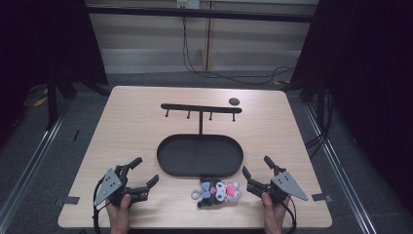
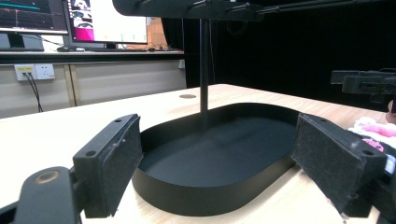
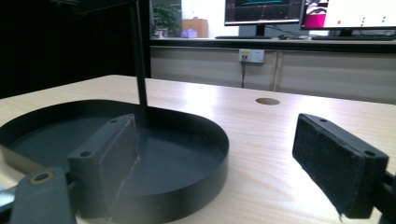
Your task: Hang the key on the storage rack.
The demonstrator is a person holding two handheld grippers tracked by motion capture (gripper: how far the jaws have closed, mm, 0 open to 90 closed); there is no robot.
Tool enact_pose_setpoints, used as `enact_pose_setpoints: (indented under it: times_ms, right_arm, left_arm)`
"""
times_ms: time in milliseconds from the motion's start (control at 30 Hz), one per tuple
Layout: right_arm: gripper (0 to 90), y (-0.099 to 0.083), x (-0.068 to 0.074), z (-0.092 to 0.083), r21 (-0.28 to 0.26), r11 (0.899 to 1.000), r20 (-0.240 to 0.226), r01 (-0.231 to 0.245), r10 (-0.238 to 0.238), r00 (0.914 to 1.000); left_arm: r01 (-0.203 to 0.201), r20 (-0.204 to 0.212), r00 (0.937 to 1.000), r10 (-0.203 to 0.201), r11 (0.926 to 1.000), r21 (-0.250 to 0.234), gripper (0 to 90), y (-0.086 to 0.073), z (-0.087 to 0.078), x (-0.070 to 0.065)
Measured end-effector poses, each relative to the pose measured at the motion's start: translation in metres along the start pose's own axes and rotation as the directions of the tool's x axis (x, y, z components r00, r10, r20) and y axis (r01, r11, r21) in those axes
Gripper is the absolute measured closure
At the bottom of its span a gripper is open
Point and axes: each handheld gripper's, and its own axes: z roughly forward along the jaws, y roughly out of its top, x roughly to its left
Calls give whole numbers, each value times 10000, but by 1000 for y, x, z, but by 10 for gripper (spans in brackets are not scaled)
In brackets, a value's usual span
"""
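Both grippers, left (image 1: 143, 172) and right (image 1: 256, 170), rested with jaws apart, holding nothing. The plush keychain (image 1: 218, 191) lay at the tray's (image 1: 168, 163) six o'clock, between them, likely awaiting pickup.

Matt black metal tray (image 1: 170, 163), pale smooth wood-grain table (image 1: 131, 126), fluffy cloth plush toy (image 1: 217, 191), rough-padded gripper fingers (image 2: 122, 156)

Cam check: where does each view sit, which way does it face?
High view: above the person's side, looking forward and down on the table; both hands, left gripper, right gripper.
Left gripper view: low, facing the tray; own open jaws.
Right gripper view: low, facing the tray's other end; own open jaws.
Shared: tray, stand post.
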Motion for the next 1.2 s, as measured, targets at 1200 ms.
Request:
enact_pose_setpoints:
  times_ms: [1200]
  right_arm:
    - [352, 15, 23, 3, 2378, 9705, -1808, -386, 832, 9800]
  left_arm:
    - [-102, 65, 9999, 102, 9999, 21, 156, 0, 0, 0]
